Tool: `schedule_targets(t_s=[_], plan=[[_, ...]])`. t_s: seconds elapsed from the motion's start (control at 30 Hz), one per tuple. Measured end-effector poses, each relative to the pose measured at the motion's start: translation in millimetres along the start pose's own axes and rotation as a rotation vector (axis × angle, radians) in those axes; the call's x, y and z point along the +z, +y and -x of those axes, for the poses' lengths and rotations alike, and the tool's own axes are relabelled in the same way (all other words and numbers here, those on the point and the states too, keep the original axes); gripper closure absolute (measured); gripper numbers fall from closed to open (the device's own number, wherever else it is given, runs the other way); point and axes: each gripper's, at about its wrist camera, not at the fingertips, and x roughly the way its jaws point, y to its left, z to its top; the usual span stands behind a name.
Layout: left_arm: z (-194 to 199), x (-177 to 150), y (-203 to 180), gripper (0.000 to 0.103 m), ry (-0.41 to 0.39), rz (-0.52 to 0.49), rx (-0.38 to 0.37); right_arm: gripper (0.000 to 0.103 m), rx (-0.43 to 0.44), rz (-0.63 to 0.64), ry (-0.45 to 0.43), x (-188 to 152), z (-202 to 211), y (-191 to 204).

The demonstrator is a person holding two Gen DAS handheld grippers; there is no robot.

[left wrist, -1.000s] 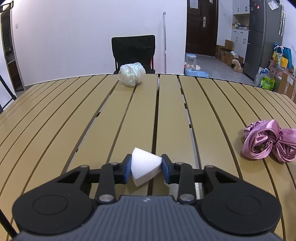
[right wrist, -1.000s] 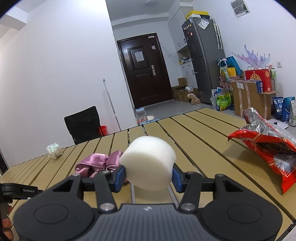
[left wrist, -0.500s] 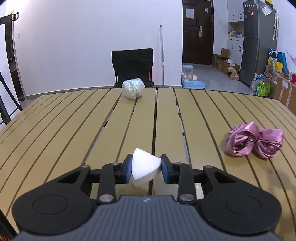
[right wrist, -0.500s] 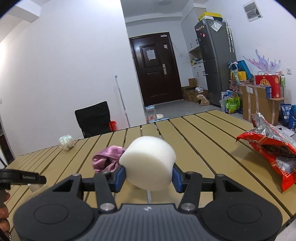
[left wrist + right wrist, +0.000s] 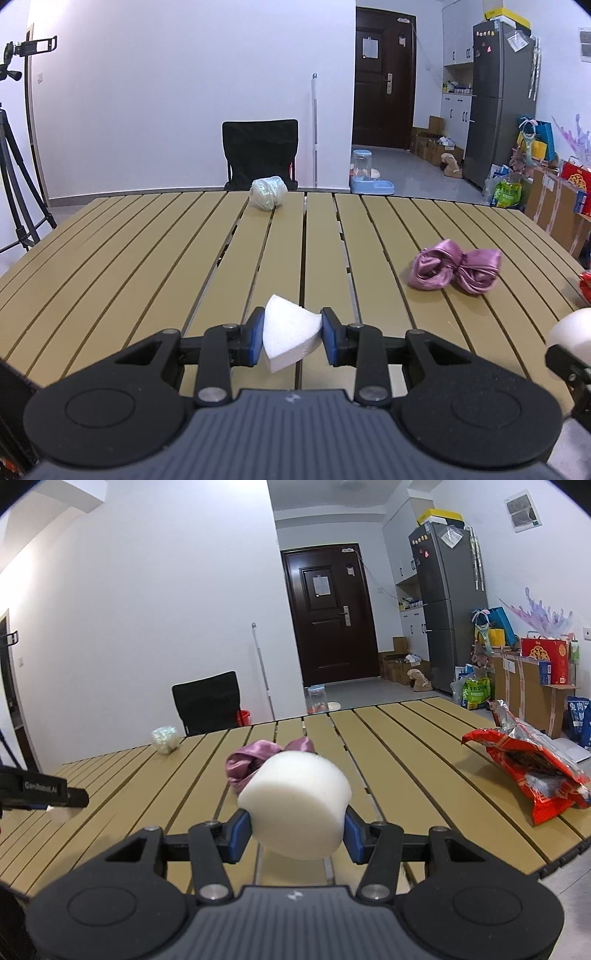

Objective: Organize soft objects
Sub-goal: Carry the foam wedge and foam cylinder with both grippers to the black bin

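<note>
My left gripper [image 5: 291, 338] is shut on a white wedge-shaped sponge [image 5: 286, 341], held just above the slatted wooden table [image 5: 147, 266]. A white round sponge [image 5: 295, 805] sits squeezed in my right gripper [image 5: 297, 830], also above the table; it shows at the right edge of the left wrist view as the round sponge [image 5: 570, 334]. A pink satin scrunchie [image 5: 456, 269] lies on the table to the right, partly hidden behind the round sponge as the scrunchie [image 5: 251, 758] in the right wrist view. A pale crumpled plastic ball [image 5: 267, 192] rests near the far edge.
A torn red snack bag [image 5: 532, 771] lies near the table's right edge. A black chair [image 5: 260, 155] stands behind the far edge, a tripod [image 5: 18, 192] at far left. Boxes, bags and a fridge [image 5: 448, 602] line the right wall.
Both grippers have pulled back and risen, each keeping its sponge. The scrunchie and plastic ball look farther off. The right gripper has swung left, and its sponge now shows in the left view.
</note>
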Motion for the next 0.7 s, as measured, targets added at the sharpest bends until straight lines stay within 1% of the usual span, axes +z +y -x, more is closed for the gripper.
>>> schedule_targets(t_s=[0.33, 0.57, 0.7], plan=[[56, -25, 11, 0.071, -0.013, 0.013, -0.022, 0.053, 0.031, 0.040, 0.025, -27, 44, 16], [87, -46, 16, 0.071, -0.020, 0.001, -0.026, 0.053, 0.043, 0.060, 0.053, -48, 70, 25], [100, -61, 21, 0.071, -0.012, 0.001, -0.030, 0.053, 0.048, 0.072, 0.074, -61, 83, 29]])
